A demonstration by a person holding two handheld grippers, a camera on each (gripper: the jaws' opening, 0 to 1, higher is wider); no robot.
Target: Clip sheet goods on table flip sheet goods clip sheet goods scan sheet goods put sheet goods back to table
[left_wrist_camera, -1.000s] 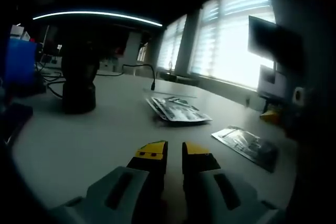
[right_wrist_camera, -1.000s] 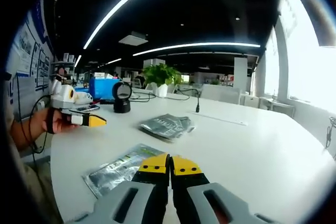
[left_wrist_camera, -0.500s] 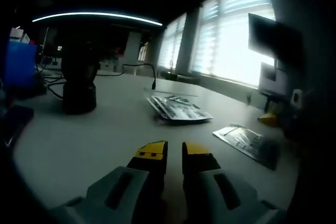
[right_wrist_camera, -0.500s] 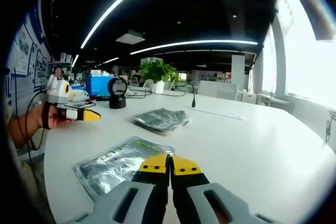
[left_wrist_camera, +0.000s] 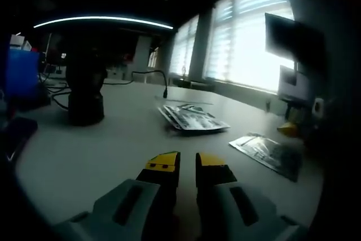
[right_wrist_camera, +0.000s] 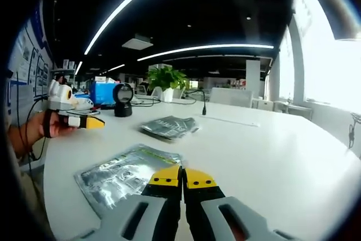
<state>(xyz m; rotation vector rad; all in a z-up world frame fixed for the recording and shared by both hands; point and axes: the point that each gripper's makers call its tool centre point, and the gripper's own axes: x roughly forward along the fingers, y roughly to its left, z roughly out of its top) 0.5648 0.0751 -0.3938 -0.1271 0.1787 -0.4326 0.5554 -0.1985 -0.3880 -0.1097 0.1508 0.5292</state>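
Observation:
A silver foil pouch (right_wrist_camera: 121, 173) lies flat on the white table (right_wrist_camera: 271, 156), just left of my right gripper (right_wrist_camera: 182, 178), whose yellow-tipped jaws are shut with nothing in them. The same pouch (left_wrist_camera: 265, 153) appears in the left gripper view, with the right gripper's yellow tip (left_wrist_camera: 287, 130) behind it. Farther off lies a small stack of pouches (right_wrist_camera: 168, 126) (left_wrist_camera: 192, 118). My left gripper (left_wrist_camera: 187, 162) hovers over bare table, its jaws nearly together and holding nothing. A hand holds it at the table's left side (right_wrist_camera: 93, 122). A black scanner (right_wrist_camera: 121, 93) (left_wrist_camera: 84, 91) stands beyond.
A blue box (right_wrist_camera: 102, 91) (left_wrist_camera: 20, 74) and loose cables (left_wrist_camera: 149, 73) sit near the scanner. A potted plant (right_wrist_camera: 169, 80) stands at the far side of the table. A thin white strip (right_wrist_camera: 231, 121) lies past the stack. Bright windows run along the right.
The right gripper view has closed in on the near pouch, which now looks larger and nearer the jaws. The left gripper view has barely shifted.

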